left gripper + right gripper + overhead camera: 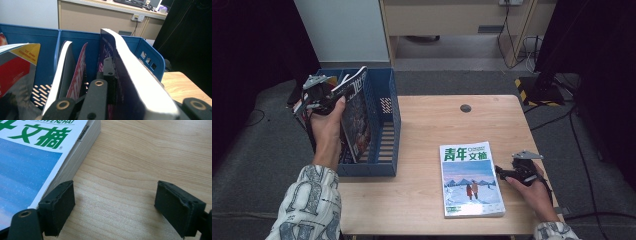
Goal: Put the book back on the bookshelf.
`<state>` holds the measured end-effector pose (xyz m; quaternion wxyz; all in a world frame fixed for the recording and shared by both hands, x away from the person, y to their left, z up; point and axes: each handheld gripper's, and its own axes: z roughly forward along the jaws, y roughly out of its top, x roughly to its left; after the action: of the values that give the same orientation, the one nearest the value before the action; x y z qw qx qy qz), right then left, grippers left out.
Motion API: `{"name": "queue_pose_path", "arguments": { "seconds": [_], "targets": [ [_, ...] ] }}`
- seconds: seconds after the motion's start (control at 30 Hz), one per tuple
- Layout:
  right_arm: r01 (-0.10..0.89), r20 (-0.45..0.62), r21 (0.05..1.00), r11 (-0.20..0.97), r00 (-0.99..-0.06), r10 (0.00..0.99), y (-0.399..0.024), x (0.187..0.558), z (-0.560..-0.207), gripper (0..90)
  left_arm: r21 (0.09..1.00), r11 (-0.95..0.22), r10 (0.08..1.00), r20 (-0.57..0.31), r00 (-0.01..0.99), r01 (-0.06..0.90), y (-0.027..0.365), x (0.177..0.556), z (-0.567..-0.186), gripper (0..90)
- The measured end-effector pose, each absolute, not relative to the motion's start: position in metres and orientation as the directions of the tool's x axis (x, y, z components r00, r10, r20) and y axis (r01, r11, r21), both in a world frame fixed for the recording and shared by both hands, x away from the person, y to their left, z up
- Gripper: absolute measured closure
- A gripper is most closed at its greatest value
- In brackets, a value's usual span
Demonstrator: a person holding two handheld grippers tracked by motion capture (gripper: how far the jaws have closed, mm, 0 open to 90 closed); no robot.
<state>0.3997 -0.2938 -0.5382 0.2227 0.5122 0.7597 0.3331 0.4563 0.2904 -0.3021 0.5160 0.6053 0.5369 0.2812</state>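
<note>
My left tongs (323, 95) are clamped on the top edge of a dark magazine (357, 112), holding it upright over the blue file box (392, 130) at the left end of the tabletop (422, 150). In the left gripper view the magazine (130, 75) curls away from the pads, so I judge it light and floppy, with a glossy cover that could slip; a grip close to the spine should hold it better than one on the loose page edge. My right tongs (501, 172) sit apart on the wood, nothing between them, with one pad just beside the edge of the thick journal (471, 179) lying flat near the front. That one (37, 152) looks heavier and stiff enough to lift by the spine side. Counting now: one file box with several slots, one journal on the tabletop, one magazine in my grip, and at least two more already standing in the box, a white-edged one (62, 75) and a red-covered one (15, 67) at the far left. I can't tell whether others hide behind them.
</note>
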Motion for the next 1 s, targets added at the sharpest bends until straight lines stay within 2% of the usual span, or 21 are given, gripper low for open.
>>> {"name": "queue_pose_path", "arguments": {
  "seconds": [0.13, 0.63, 1.0],
  "targets": [
    [0.629, 0.003, 0.734, 0.254, -0.378, 0.926, -0.294, 0.398, -0.538, 16.6, 0.931, 0.079, 0.944, -0.185, 0.274, 0.355, 0.29, 0.454, -0.302, 81.7],
    [0.633, 0.007, 0.732, 0.252, -0.377, 0.926, -0.293, 0.399, -0.538, 16.2, 0.914, 0.085, 0.945, -0.201, 0.26, 0.396, 0.29, 0.45, -0.327, 81.4],
    [0.633, 0.007, 0.732, 0.254, -0.379, 0.925, -0.293, 0.399, -0.538, 16.2, 0.902, 0.089, 0.949, -0.206, 0.239, 0.423, 0.294, 0.443, -0.326, 80.8]
  ]
}}
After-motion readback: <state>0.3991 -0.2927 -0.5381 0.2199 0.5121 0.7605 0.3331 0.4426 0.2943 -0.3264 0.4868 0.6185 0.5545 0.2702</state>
